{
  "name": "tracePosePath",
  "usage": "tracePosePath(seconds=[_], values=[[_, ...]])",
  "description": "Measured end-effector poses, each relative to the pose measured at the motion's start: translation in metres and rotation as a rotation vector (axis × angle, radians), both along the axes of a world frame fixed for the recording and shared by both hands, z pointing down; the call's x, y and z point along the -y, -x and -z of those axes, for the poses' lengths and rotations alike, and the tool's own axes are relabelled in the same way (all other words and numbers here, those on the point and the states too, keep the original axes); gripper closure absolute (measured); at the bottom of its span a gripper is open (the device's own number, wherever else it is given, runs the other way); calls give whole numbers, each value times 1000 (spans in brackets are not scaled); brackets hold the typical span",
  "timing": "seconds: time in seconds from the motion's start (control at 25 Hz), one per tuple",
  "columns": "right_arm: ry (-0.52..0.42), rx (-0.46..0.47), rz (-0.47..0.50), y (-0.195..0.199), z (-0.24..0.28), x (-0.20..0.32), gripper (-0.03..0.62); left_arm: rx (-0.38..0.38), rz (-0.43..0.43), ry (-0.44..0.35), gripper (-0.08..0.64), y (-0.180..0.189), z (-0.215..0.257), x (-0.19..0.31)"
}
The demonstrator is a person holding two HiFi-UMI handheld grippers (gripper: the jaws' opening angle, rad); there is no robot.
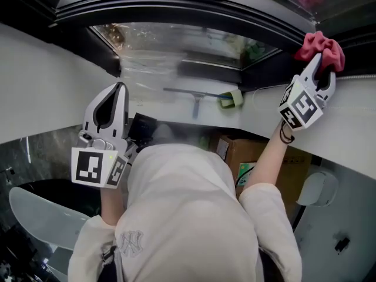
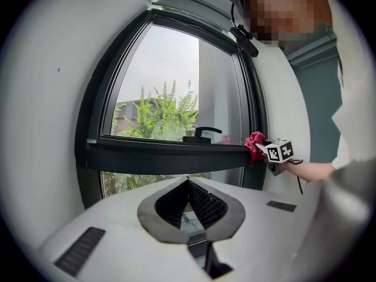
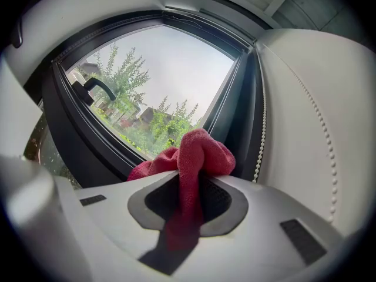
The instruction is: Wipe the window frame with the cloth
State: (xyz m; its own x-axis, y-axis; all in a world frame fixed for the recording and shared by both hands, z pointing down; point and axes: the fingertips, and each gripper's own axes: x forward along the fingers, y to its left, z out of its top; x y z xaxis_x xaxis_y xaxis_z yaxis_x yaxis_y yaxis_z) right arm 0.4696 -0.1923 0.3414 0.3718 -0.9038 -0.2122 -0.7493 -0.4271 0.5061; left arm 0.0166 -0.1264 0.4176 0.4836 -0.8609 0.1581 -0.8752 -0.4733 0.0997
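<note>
Bunching out past the tips of the right tool (image 3: 188, 180), the red cloth (image 3: 198, 153) is pinched between its jaws. The free wad presses against the dark window frame (image 3: 82, 135) at the right end of the middle crossbar, upper right in the head view. A white bead cord (image 3: 262, 122) hangs just beside the cloth to its right, along the white wall (image 3: 317, 128). A black window handle (image 3: 95, 87) sits on the crossbar well apart from the cloth, toward the upper left of the right gripper view.

The left tool (image 2: 188, 181) is raised at the left of the head view, its jaws pressed together on nothing, pointing at the crossbar but apart from it. Lower in the head view, a squeegee (image 1: 192, 96) and a green sponge (image 1: 232, 99) lie on the white sill (image 1: 153, 107), with a cardboard box (image 1: 261, 157) below them.
</note>
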Motion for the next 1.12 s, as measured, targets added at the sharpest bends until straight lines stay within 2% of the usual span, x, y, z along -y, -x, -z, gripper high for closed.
tracePosePath(seconds=[0.24, 0.4, 0.56, 0.68, 0.88, 0.96, 1.12], values=[[39, 84, 54, 6, 7, -3, 505, -8, -30, -12, 552, -15, 4, 4], [-49, 46, 155, 40, 50, -7, 505, -12, -39, -20, 552, -19, 9, 2], [-2, -10, 216, 65, 63, 31, 505, -17, -36, -29, 551, -15, 10, 2], [74, -33, 166, 60, 48, 56, 505, -20, -28, -27, 552, -8, 11, 0], [158, -70, 52, 44, 25, 68, 505, -23, -32, -13, 552, 3, 11, 2], [167, -87, 5, 36, 22, 68, 505, -18, -45, -10, 552, 6, 12, 5], [170, -65, -14, 33, 22, 69, 505, -7, -76, -13, 551, 9, 17, 9]])
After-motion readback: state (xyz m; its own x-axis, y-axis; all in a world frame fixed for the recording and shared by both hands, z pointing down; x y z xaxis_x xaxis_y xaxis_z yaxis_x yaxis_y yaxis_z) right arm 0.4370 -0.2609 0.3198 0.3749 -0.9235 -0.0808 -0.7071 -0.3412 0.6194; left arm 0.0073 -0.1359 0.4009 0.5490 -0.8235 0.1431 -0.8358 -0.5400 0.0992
